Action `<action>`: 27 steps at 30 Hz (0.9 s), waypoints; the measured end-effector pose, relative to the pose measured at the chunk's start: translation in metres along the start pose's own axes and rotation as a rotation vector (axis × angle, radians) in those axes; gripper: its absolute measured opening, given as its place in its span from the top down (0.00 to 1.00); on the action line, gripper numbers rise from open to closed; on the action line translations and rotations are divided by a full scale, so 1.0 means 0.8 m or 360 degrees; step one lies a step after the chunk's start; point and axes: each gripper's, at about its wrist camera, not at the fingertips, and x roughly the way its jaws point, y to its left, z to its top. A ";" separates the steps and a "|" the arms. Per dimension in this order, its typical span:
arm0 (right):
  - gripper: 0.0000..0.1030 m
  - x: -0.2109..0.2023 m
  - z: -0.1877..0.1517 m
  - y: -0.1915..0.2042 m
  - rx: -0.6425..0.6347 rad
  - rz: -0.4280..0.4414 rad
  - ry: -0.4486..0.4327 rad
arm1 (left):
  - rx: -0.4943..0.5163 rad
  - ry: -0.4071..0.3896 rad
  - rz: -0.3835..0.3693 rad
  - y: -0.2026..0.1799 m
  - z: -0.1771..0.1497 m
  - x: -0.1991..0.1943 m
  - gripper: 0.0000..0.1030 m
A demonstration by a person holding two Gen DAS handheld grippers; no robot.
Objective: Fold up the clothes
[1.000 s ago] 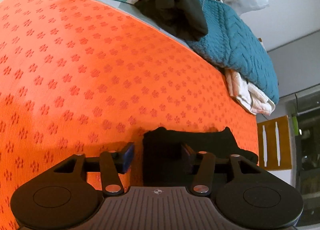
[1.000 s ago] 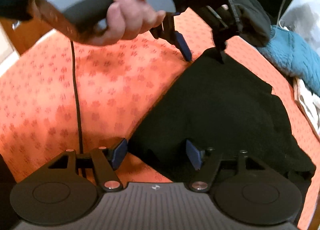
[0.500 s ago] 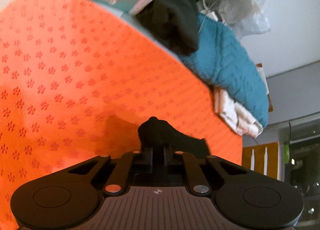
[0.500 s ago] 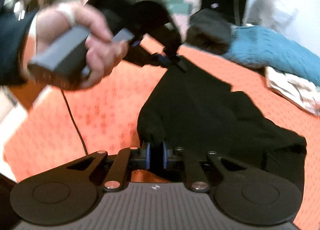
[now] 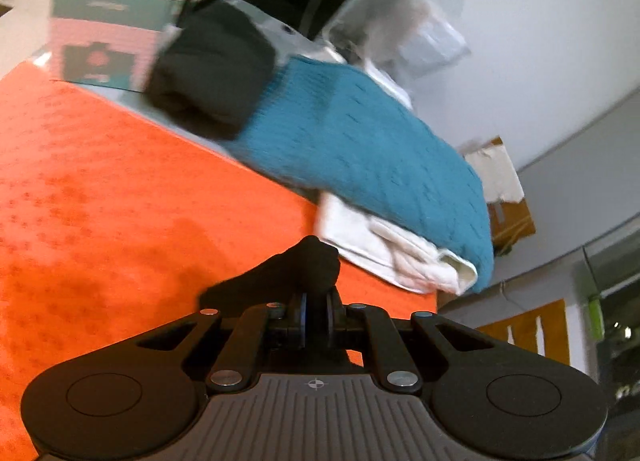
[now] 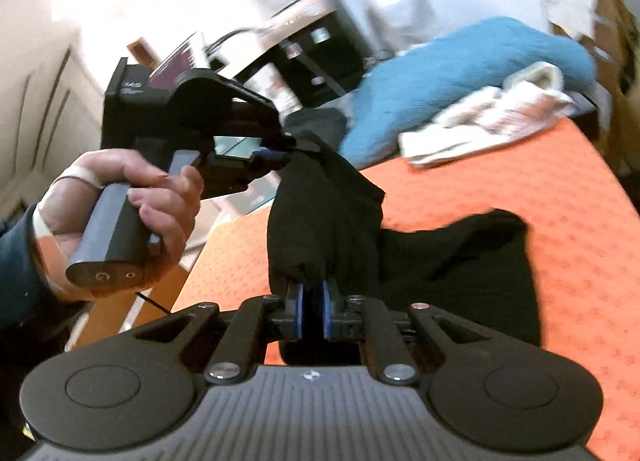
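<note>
A black garment (image 6: 460,261) is lifted at one edge off the orange patterned cover (image 6: 540,181), and the rest trails on the cover to the right. My right gripper (image 6: 311,293) has a bunched corner between its blue pads, and its jaws are closing on it. In the right wrist view, a hand (image 6: 120,201) holds my left gripper (image 6: 276,155), which pinches another corner higher up. In the left wrist view, the left gripper (image 5: 316,301) is shut on a fold of the black garment (image 5: 296,269) above the cover (image 5: 120,181).
A teal knit (image 5: 360,149) lies over white cloth (image 5: 392,253) at the cover's far edge, beside a folded dark garment (image 5: 212,69). Pink and teal boxes (image 5: 108,21) stand behind it. The cover's right edge drops off near the white cloth (image 6: 480,121).
Both grippers went from open around the garment's edge to shut on it. Both then rose and swung, lifting the edge off the cover, and the right one rolled.
</note>
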 end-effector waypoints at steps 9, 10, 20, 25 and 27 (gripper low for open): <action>0.90 -0.021 -0.012 -0.141 0.0348 -0.0024 0.0024 | 0.0286 0.0085 0.0169 -0.106 -0.057 0.101 0.86; 0.90 -0.019 -0.015 -0.157 0.0404 -0.0024 0.0034 | 0.0338 0.0095 0.0170 -0.113 -0.064 0.113 0.83; 0.87 0.002 -0.040 -0.229 0.0529 -0.0095 0.0262 | 0.0580 0.0046 0.0109 -0.133 -0.082 0.096 0.49; 0.87 -0.019 0.001 -0.221 0.0306 -0.0109 0.0259 | 0.0608 0.0040 0.0185 -0.098 -0.083 0.053 0.49; 0.86 -0.017 0.025 -0.205 0.0140 -0.0123 0.0261 | 0.0600 0.0051 0.0237 -0.074 -0.087 0.036 0.48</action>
